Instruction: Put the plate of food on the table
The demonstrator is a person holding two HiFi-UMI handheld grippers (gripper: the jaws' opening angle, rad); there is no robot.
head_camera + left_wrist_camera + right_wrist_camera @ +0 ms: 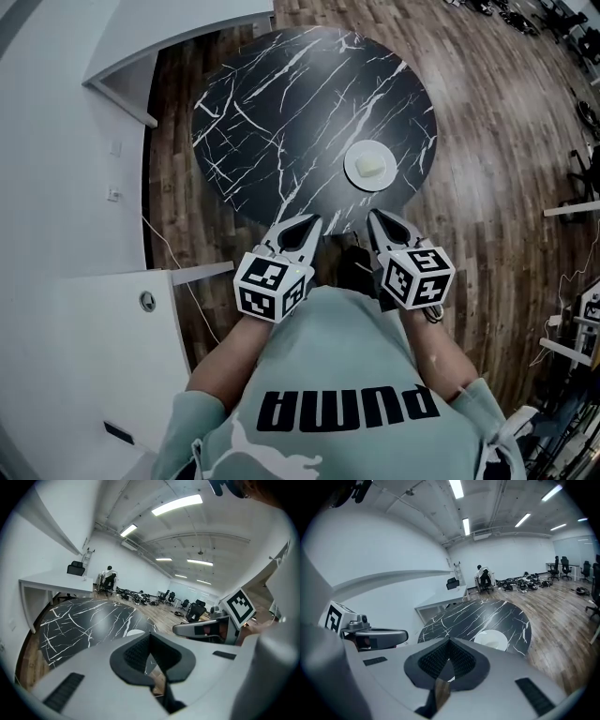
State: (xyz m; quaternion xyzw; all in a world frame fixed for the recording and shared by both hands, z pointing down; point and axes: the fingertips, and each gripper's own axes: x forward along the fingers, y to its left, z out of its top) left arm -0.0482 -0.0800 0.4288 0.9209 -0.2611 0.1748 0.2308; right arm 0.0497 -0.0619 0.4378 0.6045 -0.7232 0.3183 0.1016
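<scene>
A white plate (371, 165) with a pale block of food (372, 168) rests on the round black marble table (281, 112), near its edge closest to me. Both grippers hang short of that edge, close to my chest. My left gripper (308, 223) is shut and holds nothing. My right gripper (375, 217) is also shut and empty. In the left gripper view the jaws (150, 637) meet, and a sliver of the plate (136, 632) shows just beyond them. The right gripper view shows the plate (491, 640) past its shut jaws (450, 642).
A white desk (178, 37) stands at the table's far left and a white cabinet (84, 347) at my left. A thin cable (173, 262) lies on the wooden floor. Office chairs (562, 566) and a seated person (483, 579) are far across the room.
</scene>
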